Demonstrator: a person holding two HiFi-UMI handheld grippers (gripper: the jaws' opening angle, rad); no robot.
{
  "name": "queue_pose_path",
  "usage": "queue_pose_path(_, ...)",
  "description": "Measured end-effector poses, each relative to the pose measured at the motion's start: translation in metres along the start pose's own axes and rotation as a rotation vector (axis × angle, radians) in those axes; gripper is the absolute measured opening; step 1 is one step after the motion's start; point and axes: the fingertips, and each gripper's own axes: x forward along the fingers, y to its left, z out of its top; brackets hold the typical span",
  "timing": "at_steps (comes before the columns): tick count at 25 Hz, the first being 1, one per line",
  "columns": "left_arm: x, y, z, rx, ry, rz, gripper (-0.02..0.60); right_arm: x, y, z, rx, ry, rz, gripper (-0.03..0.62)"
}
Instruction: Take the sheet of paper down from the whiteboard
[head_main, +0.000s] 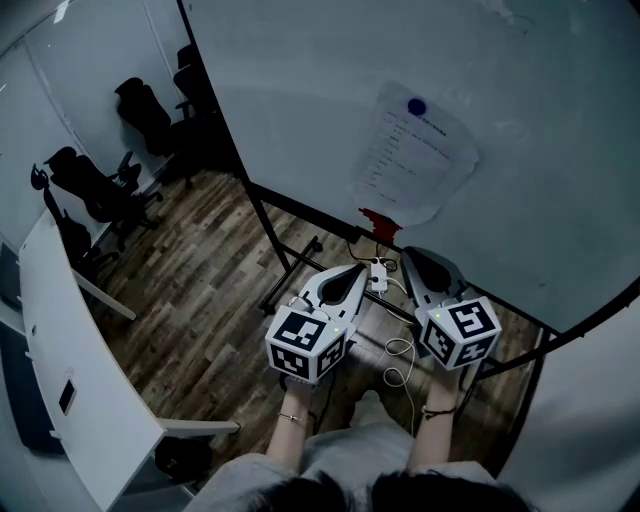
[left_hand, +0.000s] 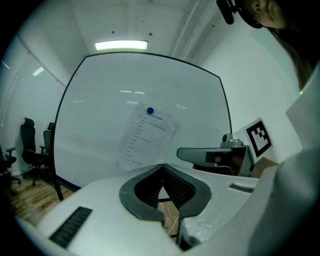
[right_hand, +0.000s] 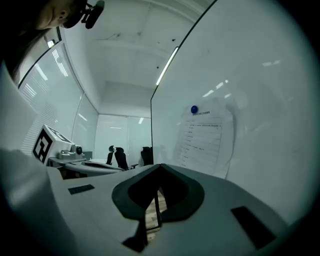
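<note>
Looking down in the head view, the whiteboard (head_main: 330, 90) fills the upper right, its black left edge slanting down to a dark stand on the wood floor (head_main: 200, 260). Open floor lies left of that edge, out to the office chairs (head_main: 100, 190) and a white desk (head_main: 70, 370). The sheet of paper (head_main: 412, 160) hangs flat on the board under a blue magnet (head_main: 417, 106) at its top edge. Its long axis runs down the board, leaning a little to the lower left, and its lower edge curls slightly. A small red thing (head_main: 380, 225) sits just below it; what it is cannot be told. The left gripper (head_main: 358, 275) and the right gripper (head_main: 412, 258) are side by side below the sheet, both aimed at the board and neither touching the paper. A white power strip (head_main: 379, 272) with a cable lies on the floor between them. In the left gripper view the jaws meet tip to tip with nothing between them. The sheet lies straight ahead above them, its bottom swung left, with bare board all round it and a ceiling light above. In the right gripper view the jaws are likewise pressed together and empty. The board runs along the right side with the sheet on it, long axis near upright, and the board's left edge gives onto a glass-walled room with chairs.
</note>
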Motion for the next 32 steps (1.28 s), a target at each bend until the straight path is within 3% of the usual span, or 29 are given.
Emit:
queue_pose_path(5, 0.032, 0.019, 0.016, 0.017, -0.032, 0.010, 0.006, 0.021, -0.028, 0.016, -0.008, -0.037, -0.003, 0.000)
queue_pose_path(11, 0.068, 0.038, 0.039, -0.060, -0.114, 0.026, 0.006, 0.034, -0.061, 0.035, -0.037, -0.043, -0.007, 0.001)
queue_pose_path(17, 0.088, 0.041, 0.039, -0.068, -0.134, 0.032, 0.006, 0.023, -0.095, 0.037, -0.045, -0.057, -0.076, 0.002)
queue_pose_path(23, 0.112, 0.049, 0.055, 0.050, -0.121, 0.046, 0.006, 0.013, -0.125, 0.047, -0.047, -0.105, -0.201, 0.002)
queue_pose_path(27, 0.126, 0.054, 0.079, 0.066, -0.157, 0.022, 0.006, 0.010, -0.136, 0.060, -0.063, -0.109, -0.243, 0.002)
queue_pose_path(32, 0.142, 0.052, 0.097, 0.142, -0.161, -0.006, 0.006, 0.003, -0.151, 0.067, -0.083, -0.114, -0.333, 0.002)
